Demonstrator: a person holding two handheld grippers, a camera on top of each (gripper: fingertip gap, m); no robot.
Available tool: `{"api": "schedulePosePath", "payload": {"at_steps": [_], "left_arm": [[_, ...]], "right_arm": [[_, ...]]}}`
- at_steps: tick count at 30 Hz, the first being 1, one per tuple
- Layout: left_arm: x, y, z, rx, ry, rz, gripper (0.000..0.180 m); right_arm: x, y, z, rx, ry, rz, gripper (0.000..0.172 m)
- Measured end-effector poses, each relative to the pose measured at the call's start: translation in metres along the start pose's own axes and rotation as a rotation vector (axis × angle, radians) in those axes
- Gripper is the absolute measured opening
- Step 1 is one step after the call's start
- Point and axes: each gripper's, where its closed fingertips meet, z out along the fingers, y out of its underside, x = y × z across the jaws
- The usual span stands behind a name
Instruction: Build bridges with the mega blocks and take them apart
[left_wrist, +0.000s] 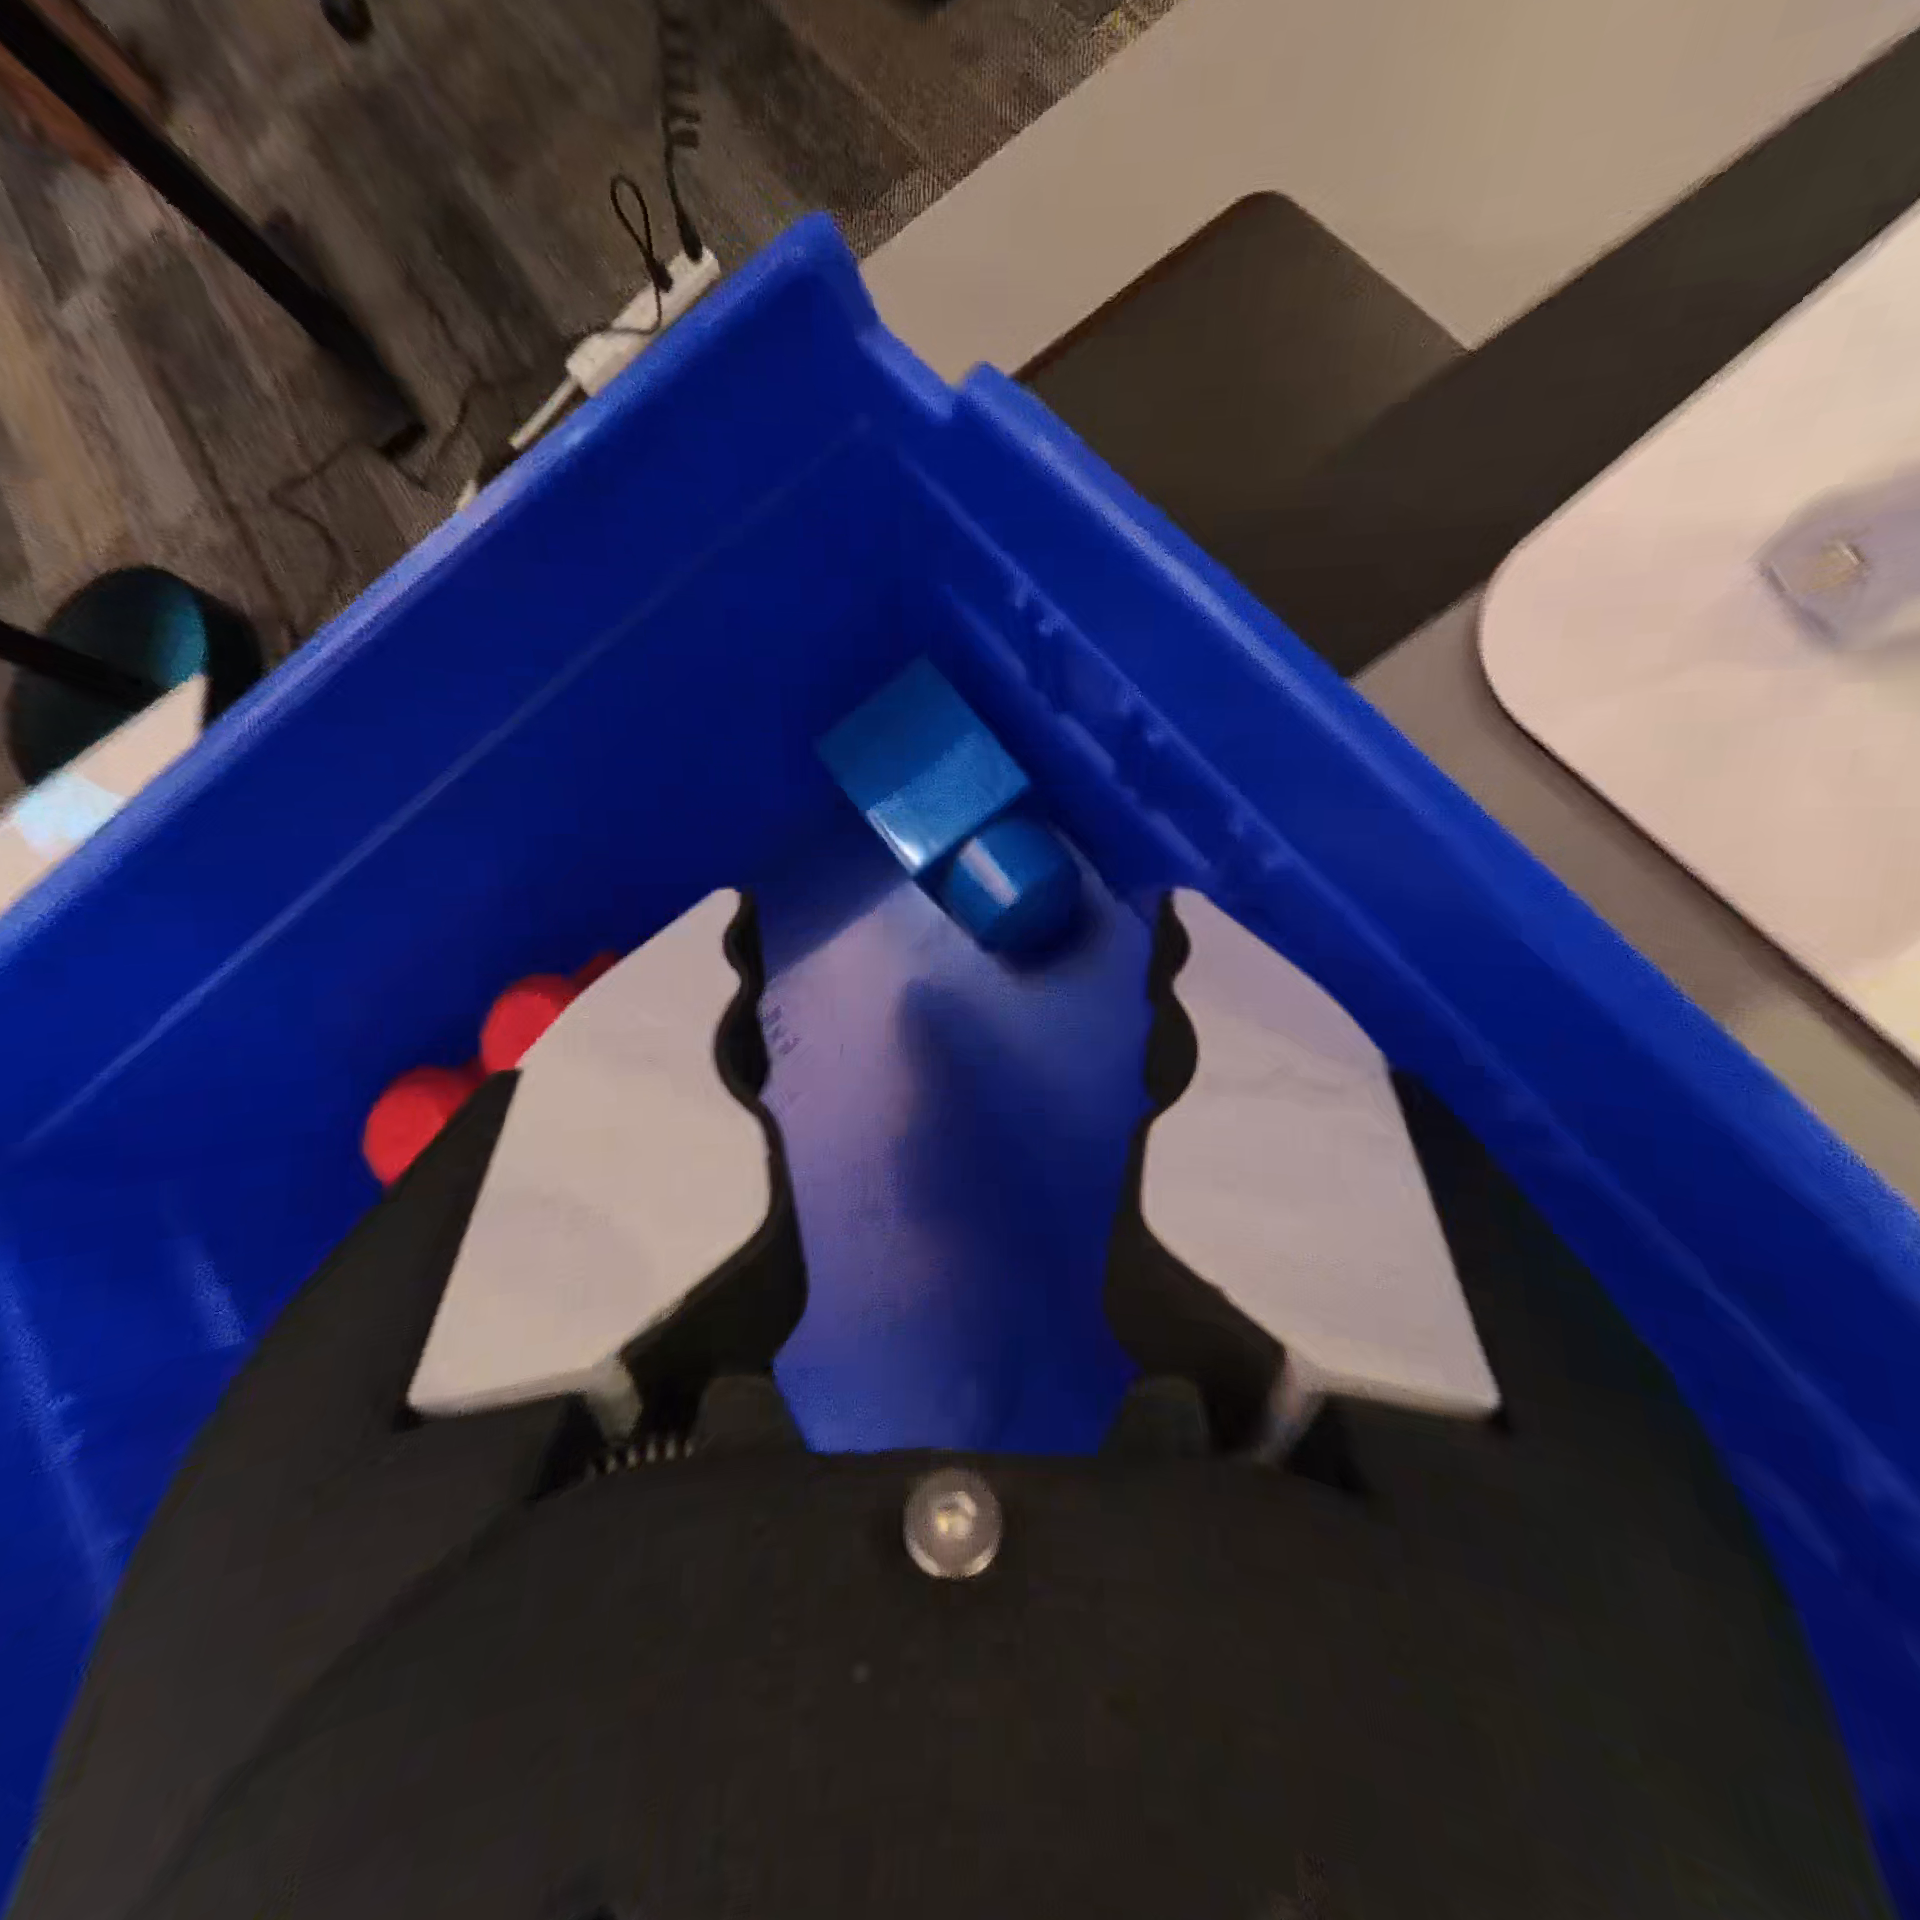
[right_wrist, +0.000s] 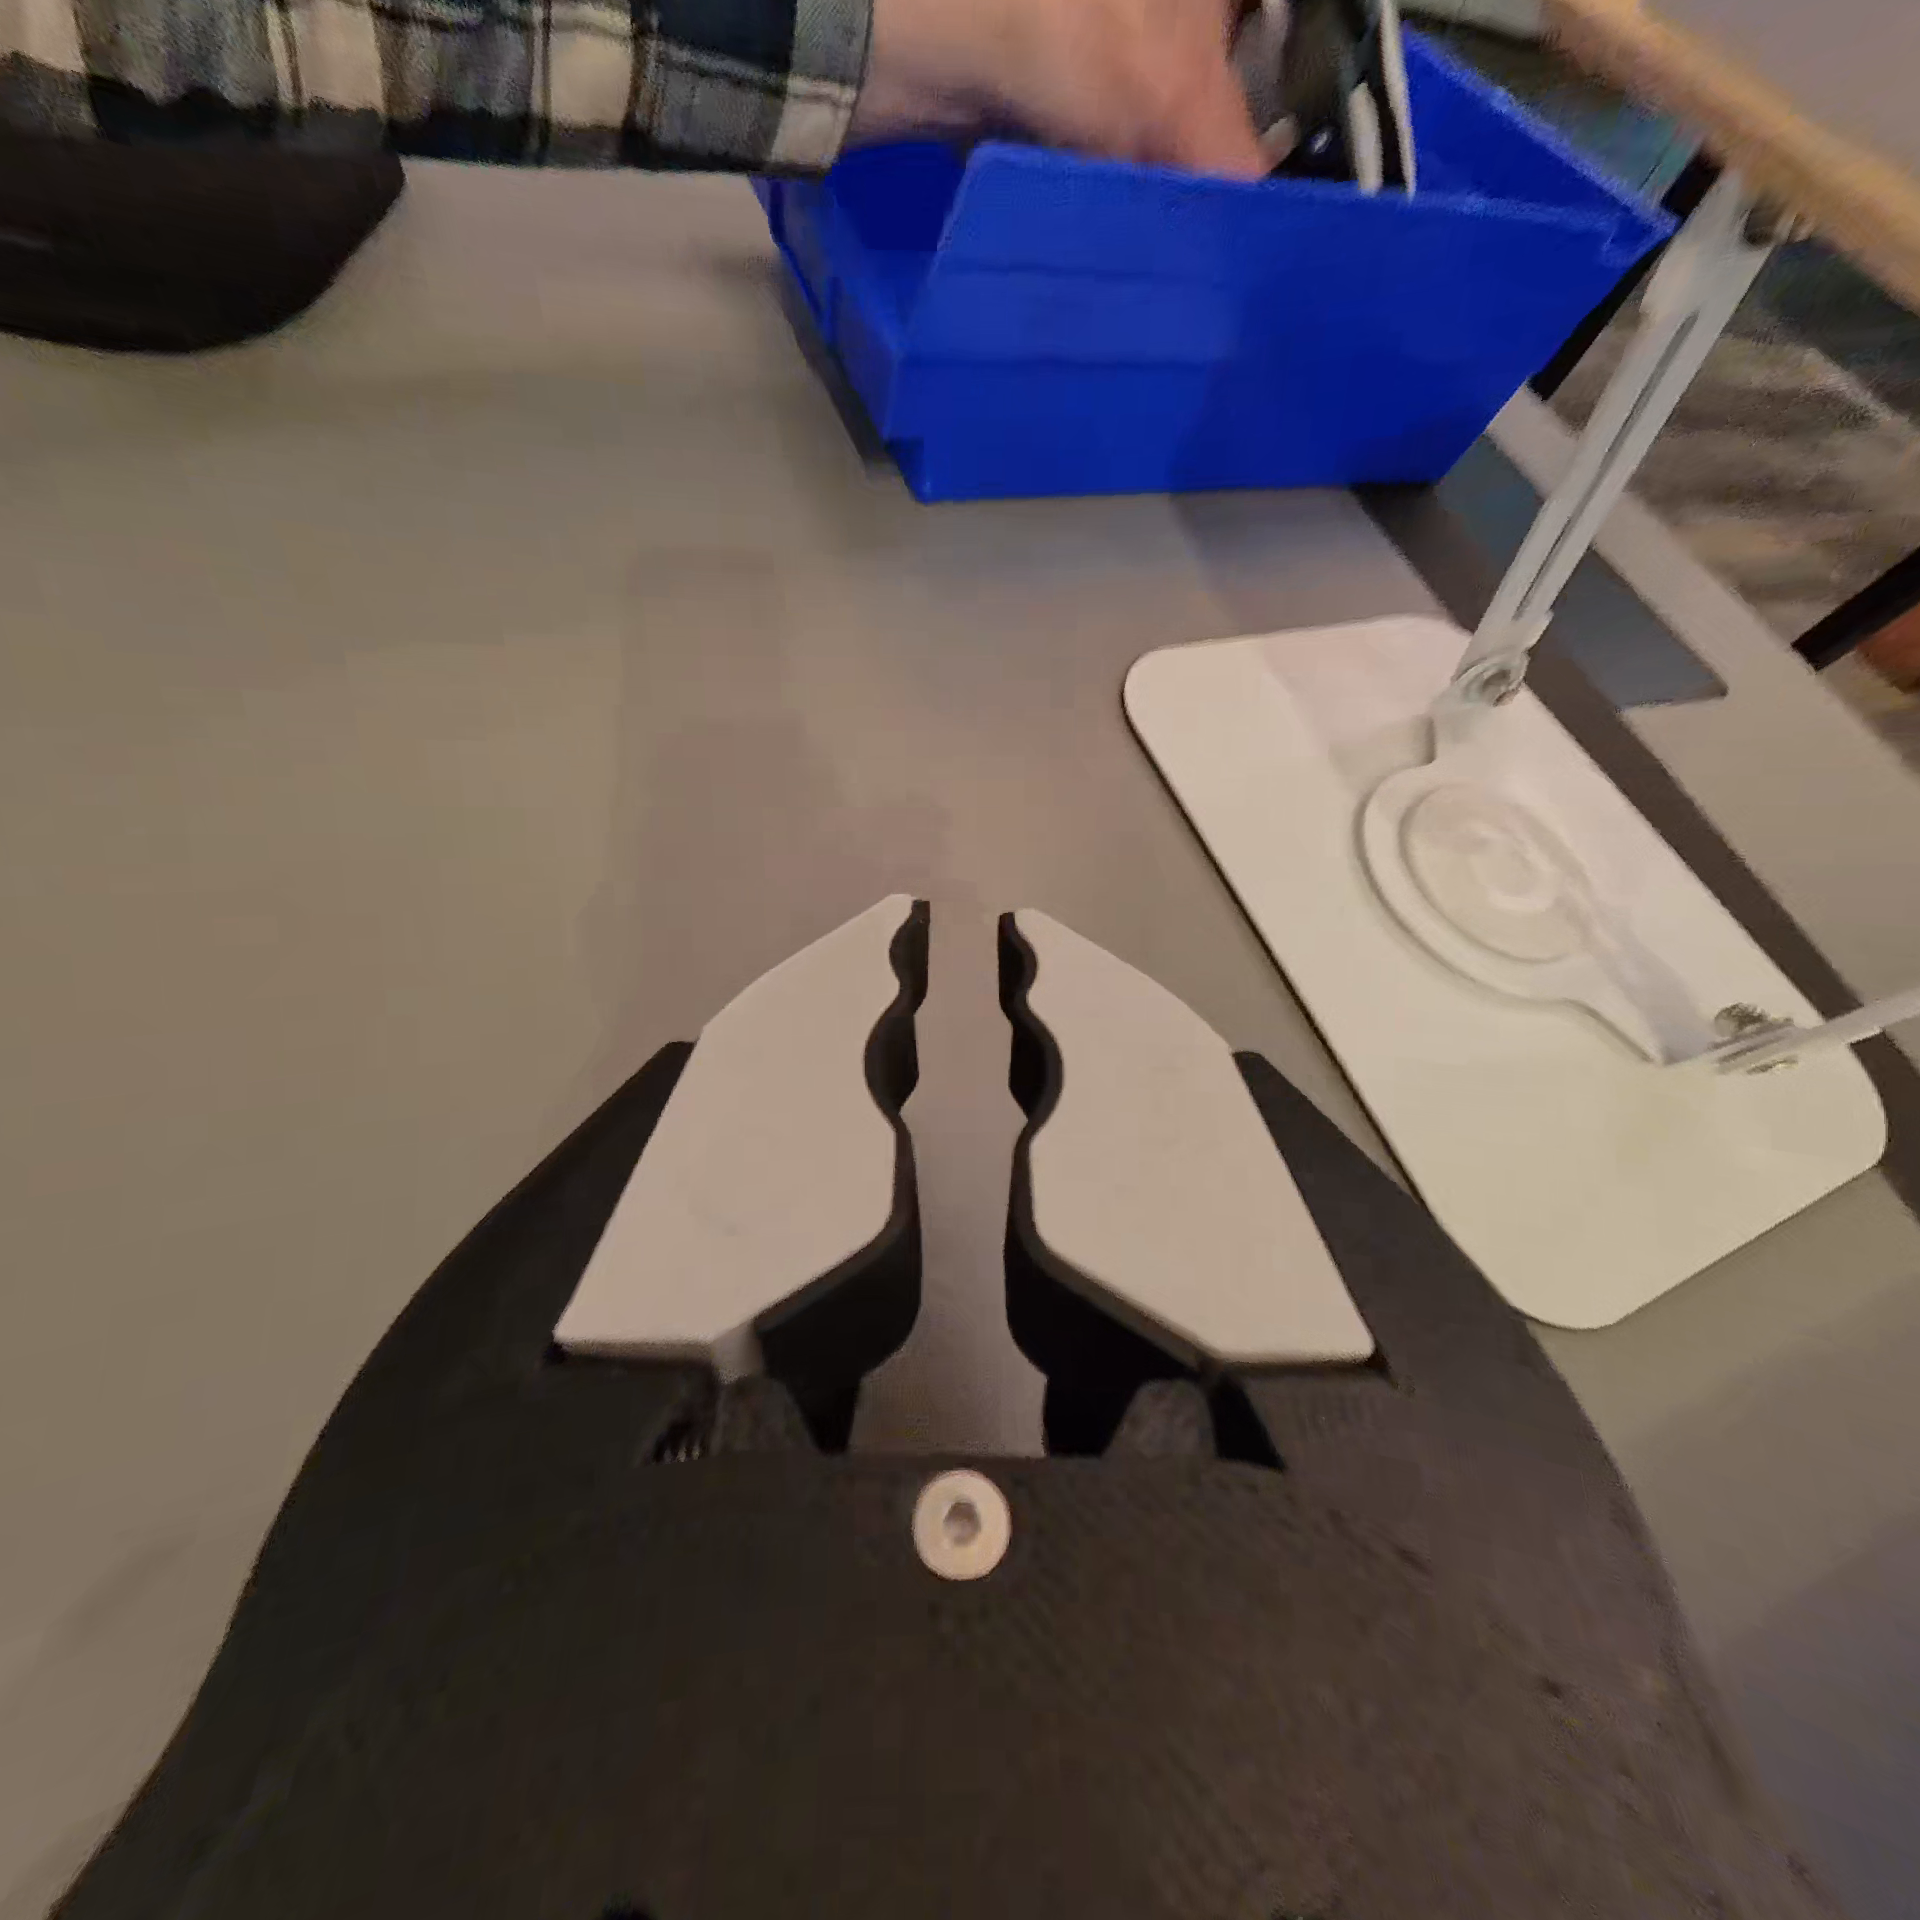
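Left wrist view
Left gripper (left_wrist: 951, 914): hanging inside the blue bin (left_wrist: 582, 665) with its jaws spread wide and nothing lying between the fingers.
Blue block (left_wrist: 940, 805): lying on the bin floor just beyond the fingertips, tucked against the right inner wall near the far corner, apart from both fingers.
Red blocks (left_wrist: 468, 1060): sitting at the left of the bin floor, partly hidden behind the left finger (left_wrist: 613, 1174).
Desk (left_wrist: 1143, 208): showing beyond the bin's far rim.

Right wrist view
Right gripper (right_wrist: 963, 914): hovering over bare desk (right_wrist: 468, 727), its jaws standing at a narrow gap and gripping nothing.
Blue bin (right_wrist: 1195, 364): sitting at the far side of the desk, well apart from this gripper.
Hand (right_wrist: 1070, 94): reaching over the bin in a plaid sleeve (right_wrist: 468, 73).
White stand base (right_wrist: 1351, 935): lying flat on the desk to the right.
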Motion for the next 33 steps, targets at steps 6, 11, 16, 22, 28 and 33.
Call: {"api": "schedulePosePath", "payload": {"at_steps": [6, 11, 16, 22, 28, 33], "left_arm": [[-0.009, -0.007, 0.04, -0.041, 0.026, -0.156, 0.07], [0.0, -0.02, 0.053, -0.029, 0.125, -0.233, 0.038], [-0.004, -0.021, 0.056, -0.034, 0.114, -0.269, 0.037], [0.0, -0.005, 0.039, -0.104, 0.101, -0.217, 0.036], [0.015, 0.004, -0.017, -0.056, 0.129, -0.18, 0.035], [0.056, -0.006, -0.112, 0.122, 0.241, -0.124, 0.035]], "right_arm": [[-0.003, -0.001, 0.004, -0.016, -0.029, -0.04, 0.015], [-0.001, -0.004, -0.002, 0.004, -0.025, -0.041, 0.016], [-0.001, -0.002, -0.003, -0.008, -0.019, -0.048, 0.017], [-0.003, 0.002, -0.001, -0.026, -0.027, -0.051, 0.018], [-0.005, 0.004, 0.0, -0.038, -0.036, -0.059, 0.018], [-0.006, 0.003, -0.001, -0.034, -0.034, -0.063, 0.018]]}}
